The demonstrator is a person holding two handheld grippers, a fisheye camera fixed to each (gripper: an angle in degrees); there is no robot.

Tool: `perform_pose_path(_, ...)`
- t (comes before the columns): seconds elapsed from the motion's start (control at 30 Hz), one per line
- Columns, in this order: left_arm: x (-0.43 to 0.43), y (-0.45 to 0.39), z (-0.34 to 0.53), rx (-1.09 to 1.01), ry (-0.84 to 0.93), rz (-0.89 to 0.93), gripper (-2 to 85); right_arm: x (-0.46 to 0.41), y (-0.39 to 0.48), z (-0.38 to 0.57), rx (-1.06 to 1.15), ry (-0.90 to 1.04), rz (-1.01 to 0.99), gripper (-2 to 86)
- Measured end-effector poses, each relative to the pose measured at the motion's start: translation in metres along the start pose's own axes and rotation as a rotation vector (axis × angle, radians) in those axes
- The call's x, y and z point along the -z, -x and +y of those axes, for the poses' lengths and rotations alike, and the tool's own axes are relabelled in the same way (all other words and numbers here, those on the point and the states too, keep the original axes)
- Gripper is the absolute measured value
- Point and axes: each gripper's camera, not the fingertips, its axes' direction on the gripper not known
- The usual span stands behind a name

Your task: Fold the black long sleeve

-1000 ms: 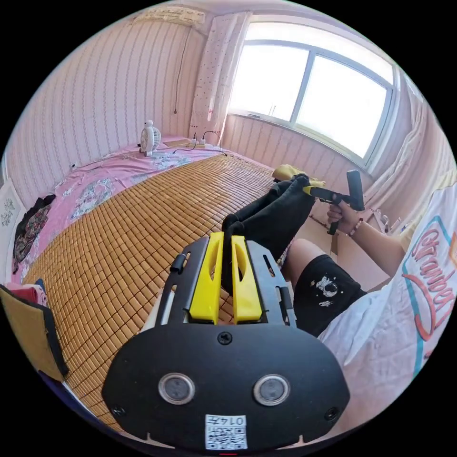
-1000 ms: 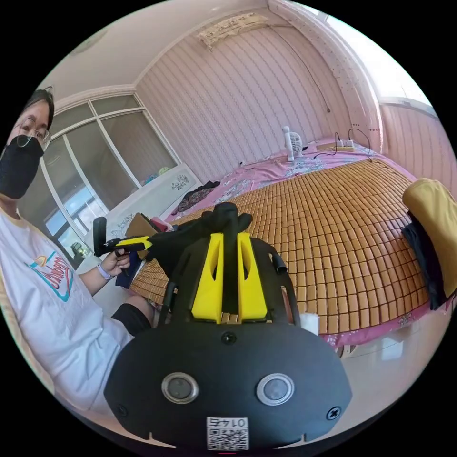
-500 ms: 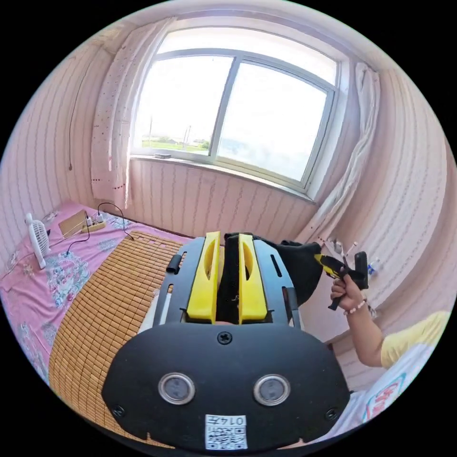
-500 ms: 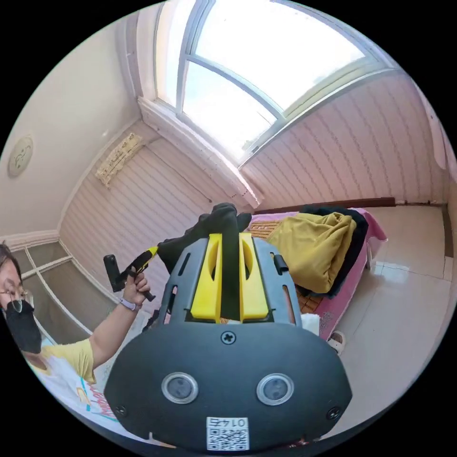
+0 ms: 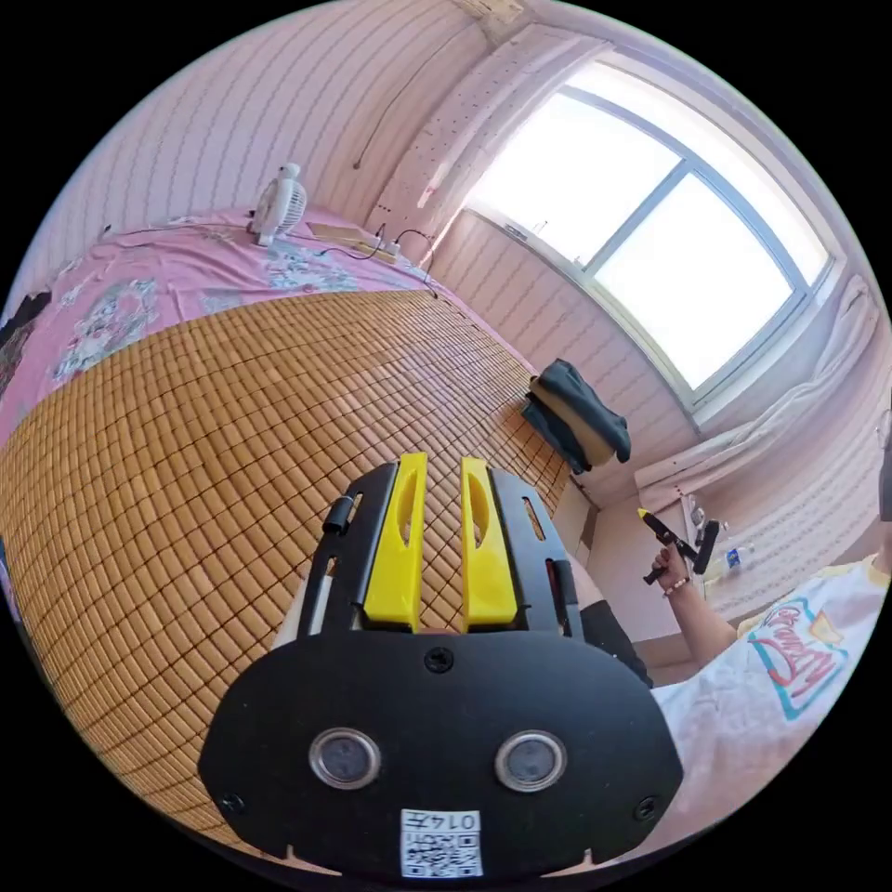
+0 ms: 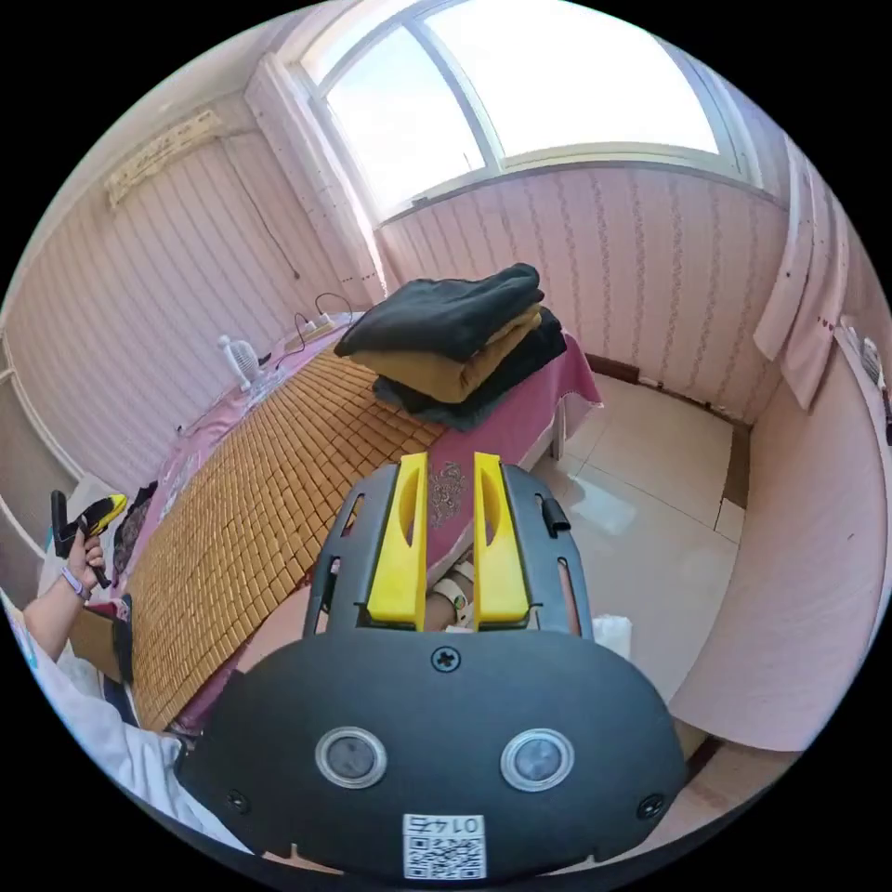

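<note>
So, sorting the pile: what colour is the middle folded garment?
Mustard yellow, clearest in the right gripper view.

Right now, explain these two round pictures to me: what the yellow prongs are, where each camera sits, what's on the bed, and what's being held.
A person holds a hand-held gripper in each hand, and a fisheye camera rides on each, hence the round, bent pictures. The yellow prongs are each gripper's two jaws.

In the left gripper view, the left gripper has its jaws apart with nothing between them, above a bamboo mat on the bed. The right gripper shows farther off in the person's hand.

In the right gripper view, the right gripper is likewise open and empty.

At the bed's corner sits a stack of folded clothes, with a black garment on top. A small white fan stands near the wall. Nothing is held.
</note>
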Motion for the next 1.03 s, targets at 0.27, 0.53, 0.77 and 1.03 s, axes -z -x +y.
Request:
perform_pose_path(0.27,0.241,0.055,0.249,0.439,-0.538,-0.558,-0.6,-0.031,0.234,0.011,0.585,0.146,-0.414,7.4)
perform_pose_path(0.53,0.296,0.071,0.409,0.709,-0.691,-0.899,1.7,-0.010,0.572,0.082,1.366,0.329,-1.050,8.0)
perform_pose_path(0.77,0.298,0.127,0.499,0.930,-0.787,-0.860,8.2,0.001,0.777,0.186,1.635,0.444,-1.217,8.1)
perform_pose_path(1.03,0.302,0.192,0.518,0.981,-0.765,-0.923,9.7,-0.032,0.962,0.332,1.631,0.654,-1.136,10.9)
